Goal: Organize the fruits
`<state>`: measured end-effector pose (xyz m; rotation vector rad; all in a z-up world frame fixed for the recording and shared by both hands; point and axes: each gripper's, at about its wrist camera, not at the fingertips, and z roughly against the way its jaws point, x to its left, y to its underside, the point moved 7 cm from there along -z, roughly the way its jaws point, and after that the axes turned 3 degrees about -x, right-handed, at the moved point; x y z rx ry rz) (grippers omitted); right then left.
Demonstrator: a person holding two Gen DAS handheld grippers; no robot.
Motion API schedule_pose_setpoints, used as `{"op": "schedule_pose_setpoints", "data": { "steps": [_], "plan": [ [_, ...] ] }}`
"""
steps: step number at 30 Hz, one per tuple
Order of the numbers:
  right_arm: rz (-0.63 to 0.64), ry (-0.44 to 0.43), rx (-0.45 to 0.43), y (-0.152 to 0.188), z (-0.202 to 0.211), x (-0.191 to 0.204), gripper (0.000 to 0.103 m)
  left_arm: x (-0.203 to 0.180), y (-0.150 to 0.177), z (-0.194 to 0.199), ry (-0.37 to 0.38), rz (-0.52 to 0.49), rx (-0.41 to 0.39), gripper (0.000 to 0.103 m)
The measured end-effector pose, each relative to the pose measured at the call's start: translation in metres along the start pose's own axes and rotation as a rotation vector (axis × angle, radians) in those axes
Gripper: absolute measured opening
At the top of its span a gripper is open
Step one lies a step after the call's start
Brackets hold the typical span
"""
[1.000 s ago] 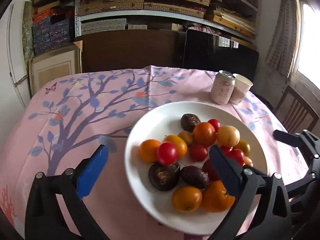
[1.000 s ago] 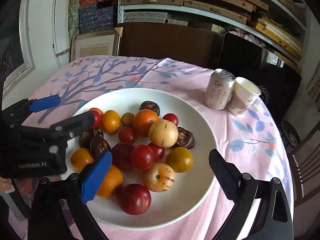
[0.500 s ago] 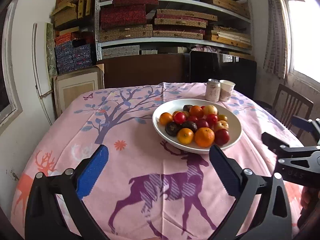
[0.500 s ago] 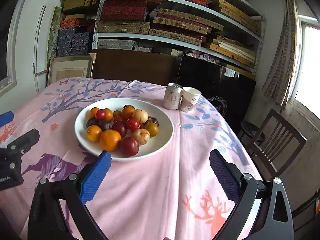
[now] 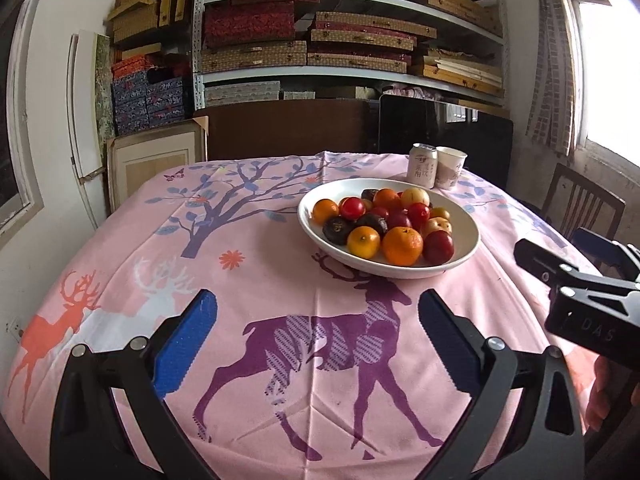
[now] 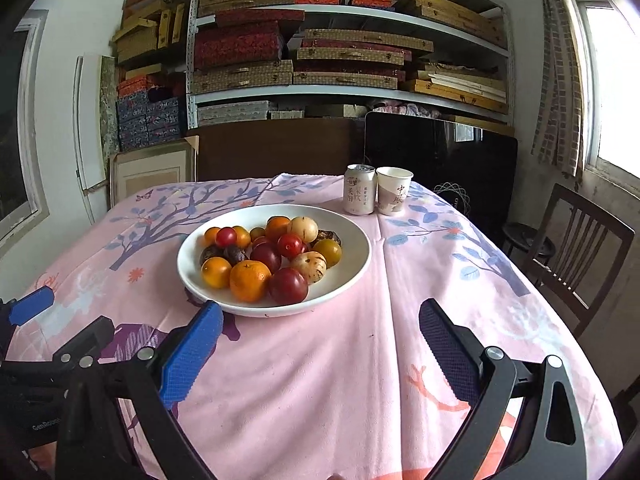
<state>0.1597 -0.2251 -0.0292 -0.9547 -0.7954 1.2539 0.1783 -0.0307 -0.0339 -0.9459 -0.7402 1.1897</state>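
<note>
Your fruits (image 6: 272, 258) sat heaped in the white bowl (image 6: 356, 268) on the surface (image 6: 320, 380), ahead of both tongs, a can (image 6: 360, 195) and paper cup (image 6: 394, 196) beyond it, while your left tongs (image 5: 318, 344) and right tongs (image 6: 320, 354) hung wide apart, holding nothing.

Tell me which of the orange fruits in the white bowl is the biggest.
The large orange mandarin at the bowl's near edge, between a smaller orange fruit and a dark red plum. The other orange fruits are clearly smaller.
</note>
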Motion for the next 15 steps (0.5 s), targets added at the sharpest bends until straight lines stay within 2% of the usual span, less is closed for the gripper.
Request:
{"op": "schedule_pose_setpoints", "data": {
  "steps": [2, 8, 11, 15],
  "plan": [
    [0.012, 0.004, 0.002, 0.001, 0.0, 0.002, 0.099, -0.003, 0.001, 0.0, 0.014, -0.005, -0.002, 0.099],
    [0.032, 0.018, 0.001, 0.004, 0.001, 0.005, 0.099, -0.013, -0.002, 0.008, -0.015, -0.056, -0.052, 0.099],
    [0.025, 0.02, 0.006, 0.005, 0.0, 0.003, 0.099, -0.006, -0.006, 0.008, -0.059, -0.035, -0.057, 0.099],
    [0.014, 0.019, 0.009, 0.005, 0.0, 0.001, 0.099, 0.001, -0.005, 0.006, -0.06, -0.006, -0.039, 0.099]
  ]
}}
